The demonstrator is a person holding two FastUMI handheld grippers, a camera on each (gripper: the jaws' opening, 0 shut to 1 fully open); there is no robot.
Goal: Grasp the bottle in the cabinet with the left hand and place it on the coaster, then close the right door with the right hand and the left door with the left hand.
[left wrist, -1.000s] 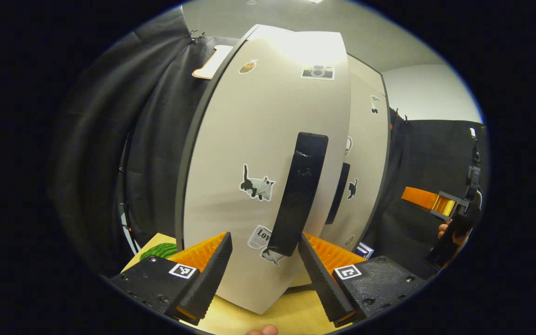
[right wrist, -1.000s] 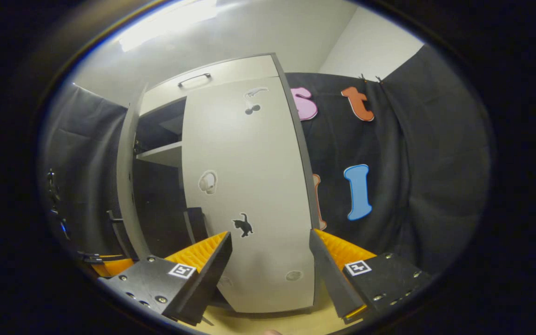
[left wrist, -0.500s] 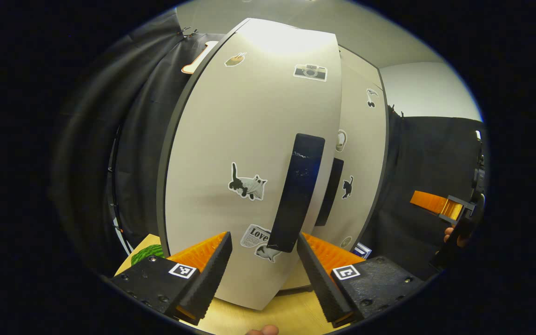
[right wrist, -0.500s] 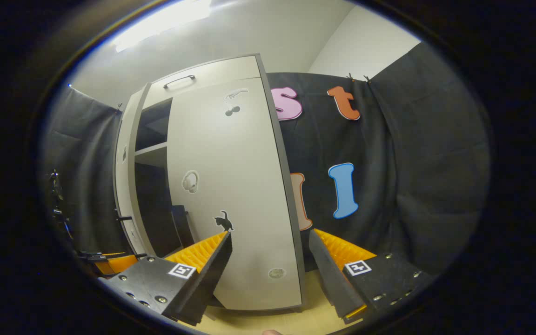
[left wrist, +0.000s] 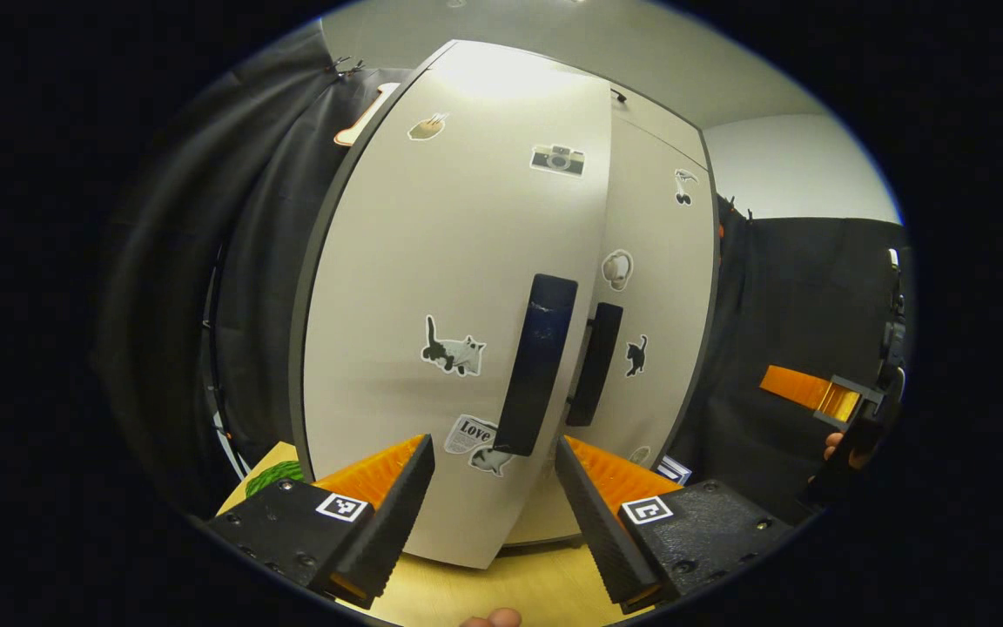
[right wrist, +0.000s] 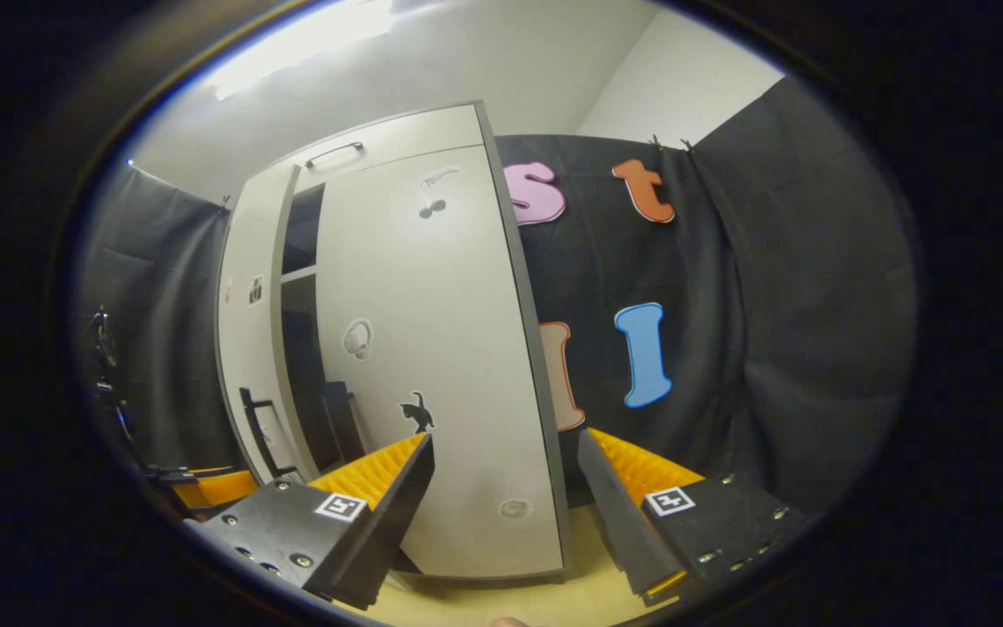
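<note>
Left gripper [left wrist: 494, 505] held with jaws apart, straddling handle [left wrist: 536, 364] of left door [left wrist: 432, 261], judged for pushing it shut; narrow gap remains beside right door [right wrist: 432, 348]. Right gripper [right wrist: 506, 505] jaws apart, held clear before right door. Bottle, coaster unseen

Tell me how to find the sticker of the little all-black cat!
Find the tall pale cabinet with two doors. On its right door, look just right of the dark vertical handle, about halfway up: the black cat sticker is there. The left door's cat sticker is black and white; this one is a solid black silhouette.
</note>
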